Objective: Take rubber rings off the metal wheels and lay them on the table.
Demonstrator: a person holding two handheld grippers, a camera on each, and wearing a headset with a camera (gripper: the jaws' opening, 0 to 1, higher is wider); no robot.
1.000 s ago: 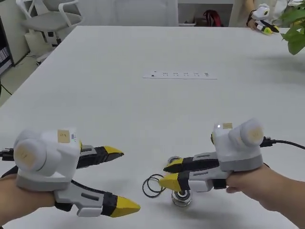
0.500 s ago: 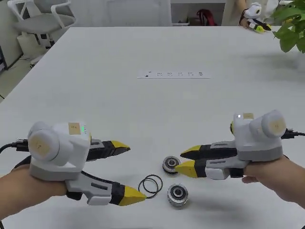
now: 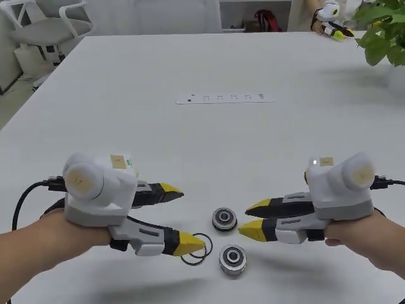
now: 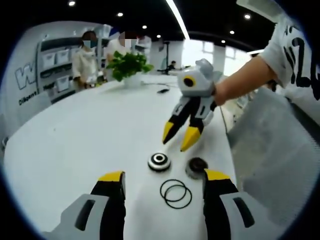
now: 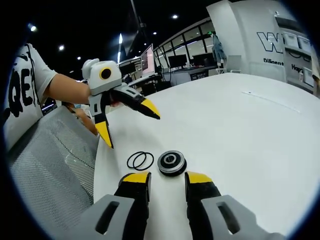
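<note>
2 rubber rings (image 3: pixel 202 251) are laid overlapping on the table (image 3: pixel 190 69), at 9 o'clock of the nearer metal wheel (image 3: pixel 233 259). The other wheel (image 3: pixel 224 218) sits at its 12 o'clock. The left gripper (image 3: pixel 190 217) is spread wide and the right gripper (image 3: pixel 245 219) is slightly parted; nothing is held. The rings could be dragged by the low left jaw, or a wheel knocked rolling.

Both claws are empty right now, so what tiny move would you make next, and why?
Probably ease the right claw forward and close it on the metal wheel lying straight ahead of its slightly open jaws. That wheel shows a dark band round its rim, perhaps a ring not yet removed, while two rubber rings already lie on the table.
</note>
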